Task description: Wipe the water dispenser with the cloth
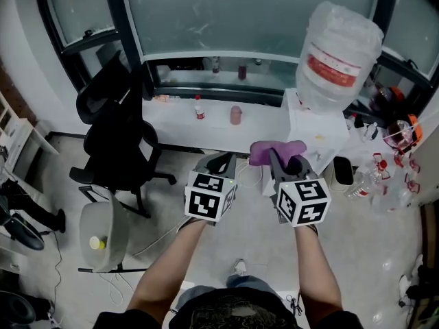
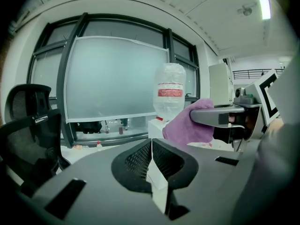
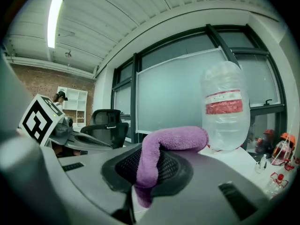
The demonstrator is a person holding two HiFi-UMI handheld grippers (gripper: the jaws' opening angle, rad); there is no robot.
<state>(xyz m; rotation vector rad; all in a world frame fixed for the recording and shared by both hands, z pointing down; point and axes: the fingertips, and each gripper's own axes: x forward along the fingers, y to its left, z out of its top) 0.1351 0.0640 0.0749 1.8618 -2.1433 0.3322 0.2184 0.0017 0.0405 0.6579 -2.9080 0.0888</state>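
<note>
The white water dispenser (image 1: 314,130) stands ahead on the right, with a large clear bottle (image 1: 339,52) upside down on top. My right gripper (image 1: 287,160) is shut on a purple cloth (image 1: 276,151), held in the air a little short of the dispenser's front left. In the right gripper view the cloth (image 3: 165,146) drapes over the jaws (image 3: 150,167), with the bottle (image 3: 224,108) behind it. To its left, my left gripper (image 1: 221,163) is shut with nothing in it. Its jaws meet at the tips (image 2: 151,145), and the cloth (image 2: 189,125) and bottle (image 2: 169,94) show beyond.
A black office chair (image 1: 113,136) stands at the left. The low white window ledge (image 1: 171,118) carries a small bottle (image 1: 199,108) and a pink cup (image 1: 236,115). Several bottles (image 1: 381,173) and a white bin (image 1: 342,171) crowd the floor right of the dispenser. A grey stool (image 1: 101,235) stands at near left.
</note>
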